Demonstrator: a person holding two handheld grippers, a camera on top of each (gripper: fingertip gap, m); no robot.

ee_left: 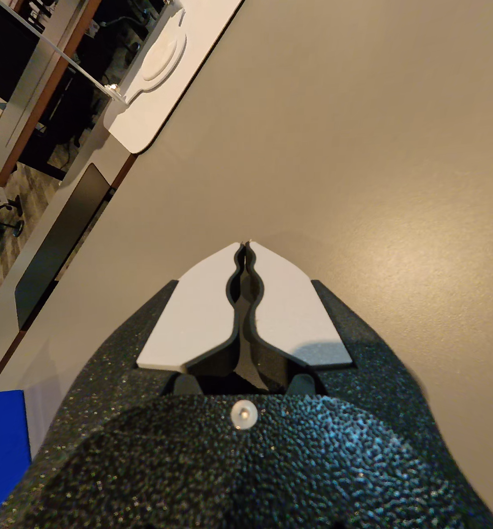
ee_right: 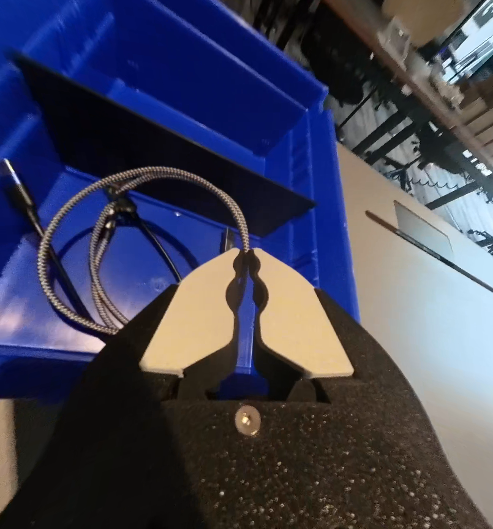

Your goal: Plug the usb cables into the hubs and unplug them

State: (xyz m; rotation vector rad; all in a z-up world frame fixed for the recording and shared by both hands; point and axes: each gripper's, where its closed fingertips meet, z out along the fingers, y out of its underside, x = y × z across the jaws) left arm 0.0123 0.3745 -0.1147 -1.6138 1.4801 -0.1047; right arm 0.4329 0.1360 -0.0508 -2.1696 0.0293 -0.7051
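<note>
Closest to my right wrist lens, the right tool (ee_right: 248, 252) pinched a grey braided USB cable (ee_right: 142, 179) above the blue plastic bin (ee_right: 319, 160); only my left view showed the left tool (ee_left: 245, 244), closed and empty over bare beige bench (ee_left: 354, 143).

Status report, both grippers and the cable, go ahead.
Left gripper shut, empty, over bare table. Right gripper shut on braided cable above blue bin. No hub in view.

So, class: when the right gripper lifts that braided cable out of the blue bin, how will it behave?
Likely floppy: the braided cable curves in a loose loop from the right gripper. Probably light, since a fingertip pinch holds it. It may snag, as its coils overlap a thin black cable in the blue bin.
</note>
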